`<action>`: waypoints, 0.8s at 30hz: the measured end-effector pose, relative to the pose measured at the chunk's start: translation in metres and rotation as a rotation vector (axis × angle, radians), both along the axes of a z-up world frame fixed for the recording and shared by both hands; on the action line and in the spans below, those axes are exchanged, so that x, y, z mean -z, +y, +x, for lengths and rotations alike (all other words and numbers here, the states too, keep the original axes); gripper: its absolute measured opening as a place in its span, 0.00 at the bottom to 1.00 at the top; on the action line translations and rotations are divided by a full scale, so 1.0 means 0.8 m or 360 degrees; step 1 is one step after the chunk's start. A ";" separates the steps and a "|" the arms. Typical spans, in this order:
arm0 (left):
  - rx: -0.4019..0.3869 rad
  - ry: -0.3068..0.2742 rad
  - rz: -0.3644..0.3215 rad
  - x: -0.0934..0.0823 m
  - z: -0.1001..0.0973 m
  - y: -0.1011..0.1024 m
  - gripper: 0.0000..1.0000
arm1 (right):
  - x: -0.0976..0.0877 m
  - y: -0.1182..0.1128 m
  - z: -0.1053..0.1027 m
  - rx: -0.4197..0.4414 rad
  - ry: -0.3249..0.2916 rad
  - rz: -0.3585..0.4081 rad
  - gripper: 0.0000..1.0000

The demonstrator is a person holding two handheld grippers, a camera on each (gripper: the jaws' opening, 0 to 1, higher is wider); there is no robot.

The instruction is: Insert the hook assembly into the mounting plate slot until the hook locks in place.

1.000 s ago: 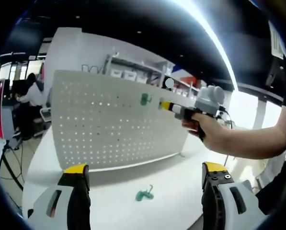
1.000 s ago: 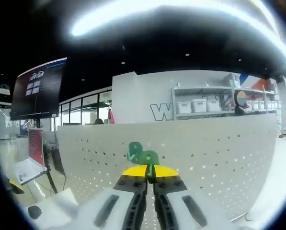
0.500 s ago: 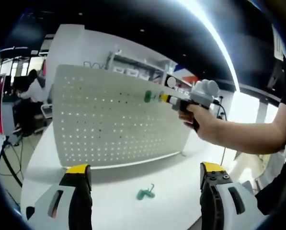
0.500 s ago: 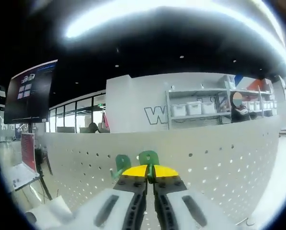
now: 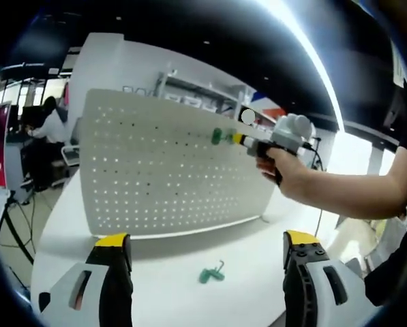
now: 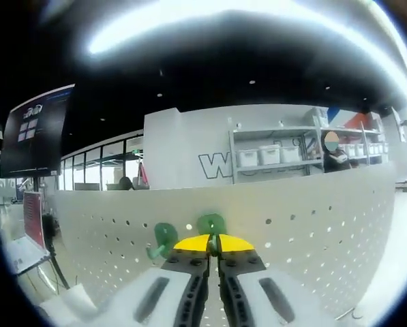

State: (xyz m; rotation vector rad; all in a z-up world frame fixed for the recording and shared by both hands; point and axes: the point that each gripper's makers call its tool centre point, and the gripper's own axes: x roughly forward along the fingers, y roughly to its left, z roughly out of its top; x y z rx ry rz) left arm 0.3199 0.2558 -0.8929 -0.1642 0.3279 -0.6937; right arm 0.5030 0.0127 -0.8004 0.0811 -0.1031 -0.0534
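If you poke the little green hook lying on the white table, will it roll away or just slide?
The green hook would probably slide or spin, not roll: it lies flat on the table, with a bent wire end sticking out. It looks small, so it is likely light. The smooth tabletop would likely let it skid easily.

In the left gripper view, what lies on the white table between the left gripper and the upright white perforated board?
A small green hook lies loose on the white table, between the open left gripper and the upright white perforated board; the rest is bare.
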 end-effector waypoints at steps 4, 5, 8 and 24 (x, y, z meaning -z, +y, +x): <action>0.0001 0.0006 0.0002 0.002 0.000 0.000 0.93 | 0.004 -0.001 0.002 0.0007 -0.0004 0.0011 0.00; 0.0002 0.0007 0.0003 0.002 -0.001 0.000 0.93 | 0.006 -0.002 0.002 0.0009 -0.0002 0.0023 0.00; -0.0003 0.0011 0.0000 0.003 -0.001 0.000 0.93 | 0.008 -0.004 0.003 0.0011 -0.0016 0.0087 0.00; -0.0019 0.0030 0.0005 0.008 -0.002 0.005 0.92 | 0.013 -0.003 0.007 0.0063 0.0001 0.0043 0.01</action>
